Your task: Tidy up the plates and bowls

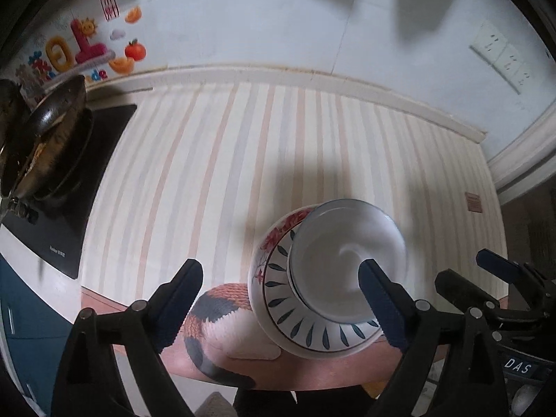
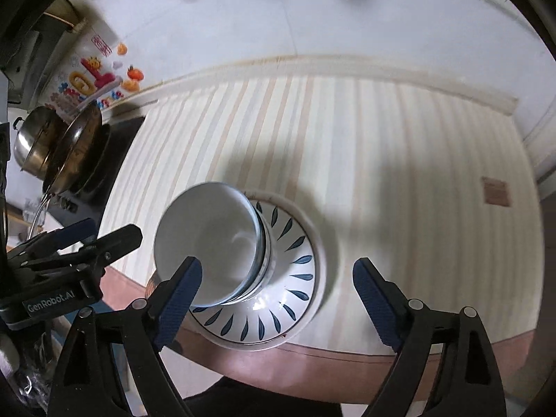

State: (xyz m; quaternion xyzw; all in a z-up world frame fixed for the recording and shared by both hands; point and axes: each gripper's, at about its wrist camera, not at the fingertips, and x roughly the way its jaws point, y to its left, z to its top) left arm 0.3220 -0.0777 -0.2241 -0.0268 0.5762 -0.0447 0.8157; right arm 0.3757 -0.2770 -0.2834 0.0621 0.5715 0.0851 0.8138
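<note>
Desk: striped cloth in cream, peach and pale blue covers the desk [image 2: 399,173], with a reddish-brown edge strip nearest the tongs; a white wall rises behind it.
Hob: black cooktop [image 1: 87,187] far off to the left of both tongs, against the wall.
Pans: dark frying pan [image 1: 52,128] tilted on the cooktop; a steel pot [image 2: 34,142] sits just behind it in the right wrist view.
Leaf bowl: wide white bowl with blue leaf marks round the inside [image 2: 295,271], on the desk near its front edge, ahead of the right tongs and between their two fingers.
Contents of leaf bowl: a stack of smaller bowls stands in it, tipped toward the left; the uppermost is a plain white bowl [image 2: 212,243], with at least one blue-rimmed bowl edge showing under it. The white bowl is empty.
Floral bowl: red flower pattern on an outer wall [image 1: 278,239], seen only in the left wrist view; whether it is a separate bowl I cannot tell.
Cloth item: knitted orange, grey and white piece [image 1: 215,319] just left of the bowls, low between the left tongs' fingers.
Left tongs [image 1: 281,299]: spread wide, released, gripping nothing; the right finger overlaps the white bowl's rim in view.
Right tongs [image 2: 278,295]: spread wide, released, gripping nothing; the left finger overlaps the white bowl's near rim.
</note>
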